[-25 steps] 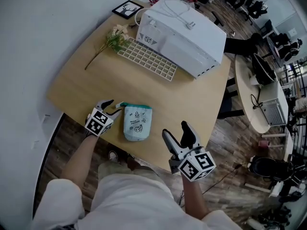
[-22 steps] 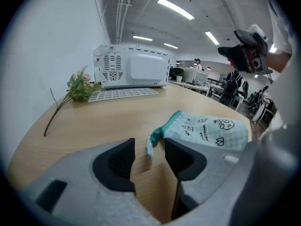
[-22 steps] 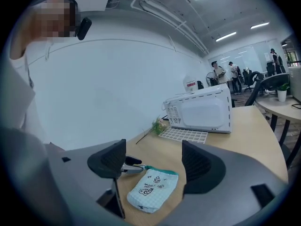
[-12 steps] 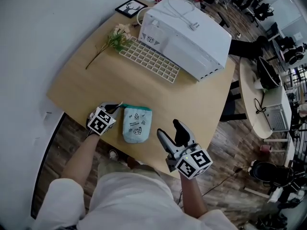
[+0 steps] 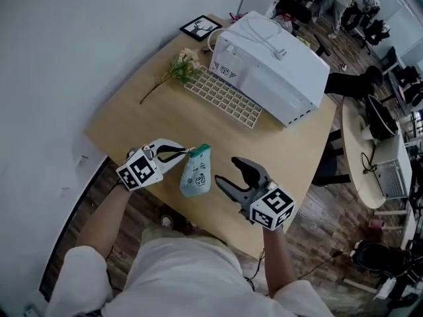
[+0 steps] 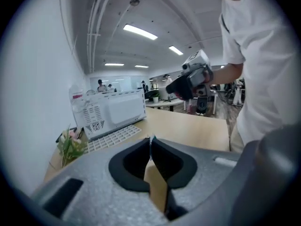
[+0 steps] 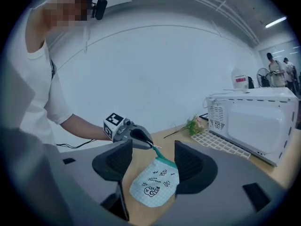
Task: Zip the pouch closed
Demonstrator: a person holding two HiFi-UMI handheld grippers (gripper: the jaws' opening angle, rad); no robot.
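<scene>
The pouch (image 5: 195, 174) is pale mint with small cartoon prints and a teal zip edge. It hangs clear of the table (image 5: 152, 121). My left gripper (image 5: 188, 153) is shut on its teal top corner. In the right gripper view the pouch (image 7: 155, 186) dangles tilted from the left gripper (image 7: 142, 138). My right gripper (image 5: 230, 176) is just to the pouch's right and points at it. Its jaws are closing but stand apart on either side of the pouch without touching it. The left gripper view shows the left gripper (image 6: 151, 143) with pads pressed together and the right gripper (image 6: 189, 82) beyond.
A white microwave (image 5: 277, 65) stands at the table's far side with a white keyboard (image 5: 225, 99) before it. A flower sprig (image 5: 175, 68) and a small picture frame (image 5: 200, 26) lie at the far left. The table's near edge is just under the pouch.
The left gripper shut on the pouch's corner and lifted it off the table. The right gripper swung in toward the pouch and its jaws narrowed.
</scene>
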